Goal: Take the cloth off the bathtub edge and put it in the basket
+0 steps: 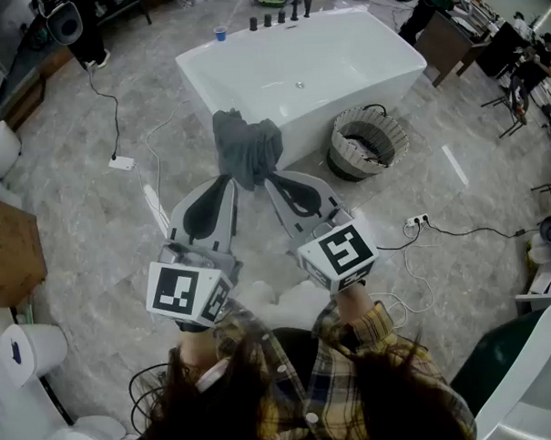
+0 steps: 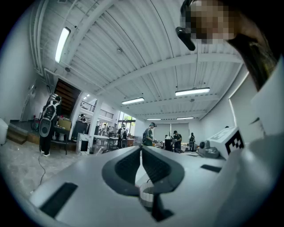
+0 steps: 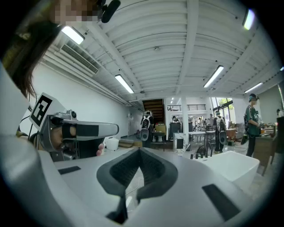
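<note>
Both tools are pressed together and pinch nothing. The left tool (image 1: 226, 182) and the right tool (image 1: 272, 182) point out level across the room, tips close side by side, and each one's own view shows its jaws meeting with nothing between them.

The cloth (image 1: 247, 145) is not yet taken. It hangs grey and bunched over the near edge of the tub (image 1: 196, 72), about midway along. To do the step well, I judge one tool should spread its jaws before it reaches the cloth. It should then bite the thick bunched top at the rim (a thin hanging corner would likely slip) and lift straight up, so the fabric clears the edge without dragging.

The basket (image 1: 392, 132) stands on the floor just beside the tub's right end, near the cloth. Its mouth is open, though something dark already lies inside. A cable (image 1: 115, 103) and a socket strip (image 1: 121, 162) lie on the floor to the left, well apart from that path.
</note>
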`<state>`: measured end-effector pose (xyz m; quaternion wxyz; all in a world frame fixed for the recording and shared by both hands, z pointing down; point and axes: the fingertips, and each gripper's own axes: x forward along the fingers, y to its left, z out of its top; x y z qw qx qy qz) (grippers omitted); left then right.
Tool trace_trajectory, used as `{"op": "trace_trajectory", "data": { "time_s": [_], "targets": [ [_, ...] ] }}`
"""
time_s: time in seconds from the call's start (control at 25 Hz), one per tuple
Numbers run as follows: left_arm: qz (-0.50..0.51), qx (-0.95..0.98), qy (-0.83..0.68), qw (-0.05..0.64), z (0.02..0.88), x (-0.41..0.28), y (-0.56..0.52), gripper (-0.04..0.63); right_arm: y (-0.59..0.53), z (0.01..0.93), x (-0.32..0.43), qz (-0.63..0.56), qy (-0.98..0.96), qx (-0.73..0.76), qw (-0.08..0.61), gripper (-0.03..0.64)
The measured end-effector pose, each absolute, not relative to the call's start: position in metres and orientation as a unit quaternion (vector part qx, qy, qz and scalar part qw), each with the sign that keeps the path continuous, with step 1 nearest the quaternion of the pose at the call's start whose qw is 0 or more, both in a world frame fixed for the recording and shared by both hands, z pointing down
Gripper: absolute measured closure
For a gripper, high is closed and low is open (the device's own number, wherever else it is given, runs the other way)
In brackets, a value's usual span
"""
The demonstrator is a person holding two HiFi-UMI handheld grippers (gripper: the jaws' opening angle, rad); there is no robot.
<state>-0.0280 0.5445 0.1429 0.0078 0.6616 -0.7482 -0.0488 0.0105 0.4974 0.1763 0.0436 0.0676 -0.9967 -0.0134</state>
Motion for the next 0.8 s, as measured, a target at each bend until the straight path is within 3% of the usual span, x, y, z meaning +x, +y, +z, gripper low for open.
{"op": "trace_trajectory", "data": {
  "time_s": [0.8],
  "targets": [
    [-0.039,0.687,-0.725,0.022,0.157,-0.04,0.554,0.569,0.503,0.19,0.021,0.009,-0.991,0.127,0.045,0.6]
  ]
}}
